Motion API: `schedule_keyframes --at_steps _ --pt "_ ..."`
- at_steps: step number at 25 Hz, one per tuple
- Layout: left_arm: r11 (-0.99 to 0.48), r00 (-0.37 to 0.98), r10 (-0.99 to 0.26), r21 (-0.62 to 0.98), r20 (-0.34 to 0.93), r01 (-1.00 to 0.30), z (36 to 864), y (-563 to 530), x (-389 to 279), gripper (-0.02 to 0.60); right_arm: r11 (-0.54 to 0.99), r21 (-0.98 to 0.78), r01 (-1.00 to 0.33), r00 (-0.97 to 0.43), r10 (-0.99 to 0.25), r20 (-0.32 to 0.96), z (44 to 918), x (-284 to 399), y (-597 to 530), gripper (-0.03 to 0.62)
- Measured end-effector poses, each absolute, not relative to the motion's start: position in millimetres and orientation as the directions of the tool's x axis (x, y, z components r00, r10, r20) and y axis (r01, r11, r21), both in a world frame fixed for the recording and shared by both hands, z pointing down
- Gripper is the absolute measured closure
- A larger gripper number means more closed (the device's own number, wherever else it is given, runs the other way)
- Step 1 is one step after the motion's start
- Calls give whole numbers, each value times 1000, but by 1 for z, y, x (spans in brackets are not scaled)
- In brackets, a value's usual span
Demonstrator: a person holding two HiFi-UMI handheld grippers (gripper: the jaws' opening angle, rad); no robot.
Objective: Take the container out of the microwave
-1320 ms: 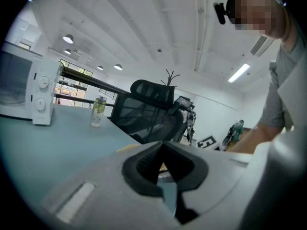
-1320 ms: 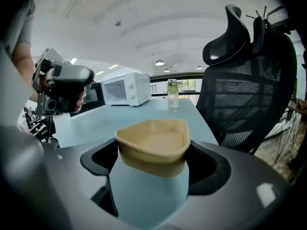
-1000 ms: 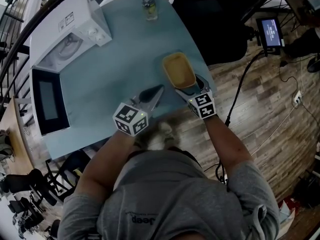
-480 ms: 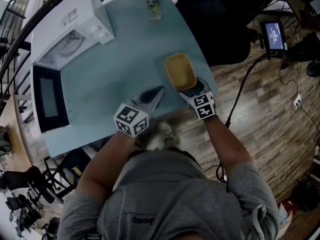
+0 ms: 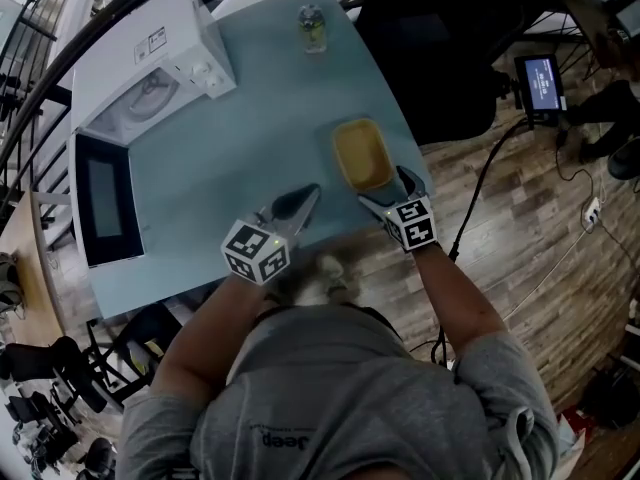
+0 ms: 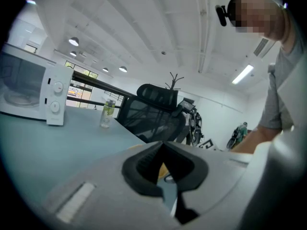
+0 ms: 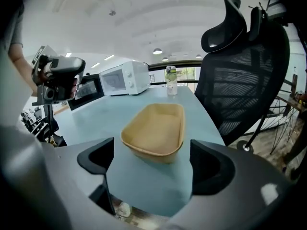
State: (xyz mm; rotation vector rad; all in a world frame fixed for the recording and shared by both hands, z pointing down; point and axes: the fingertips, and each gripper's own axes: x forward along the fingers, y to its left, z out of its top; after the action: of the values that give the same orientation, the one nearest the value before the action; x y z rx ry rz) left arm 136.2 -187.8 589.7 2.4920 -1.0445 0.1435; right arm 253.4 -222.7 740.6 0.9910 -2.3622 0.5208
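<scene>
Tabletop (image 5: 230, 138) bears the container (image 5: 361, 156) at one o'clock. The right gripper (image 5: 390, 186), jaws just opening wide and clear of it, should retreat straight. The left gripper (image 5: 292, 204) is closed, empty.

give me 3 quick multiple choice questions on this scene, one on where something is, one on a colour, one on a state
1. Where is the container?
A on the floor
B on the table, just ahead of the right gripper
C on the office chair

2. What colour is the container?
A white
B tan
C blue

3. How is the microwave door?
A shut
B taken off
C swung open

Answers:
1 B: it rests on the table beyond the right gripper's jaws, which have just been opening and do not touch it.
2 B: its walls and floor look tan in the head view and the right gripper view.
3 C: the dark door stands out to the side and the turntable inside shows.
</scene>
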Motion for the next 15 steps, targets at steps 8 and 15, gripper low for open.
schedule_keyframes --at_steps 8,15 --pt "-604 682 -699 333 215 -724 543 -168 84 552 619 -142 -773 -588 -614 527 673 268 -215 108" --pt "-630 679 -723 283 124 -723 474 -148 25 552 621 -109 -776 -605 -686 404 583 239 -217 194"
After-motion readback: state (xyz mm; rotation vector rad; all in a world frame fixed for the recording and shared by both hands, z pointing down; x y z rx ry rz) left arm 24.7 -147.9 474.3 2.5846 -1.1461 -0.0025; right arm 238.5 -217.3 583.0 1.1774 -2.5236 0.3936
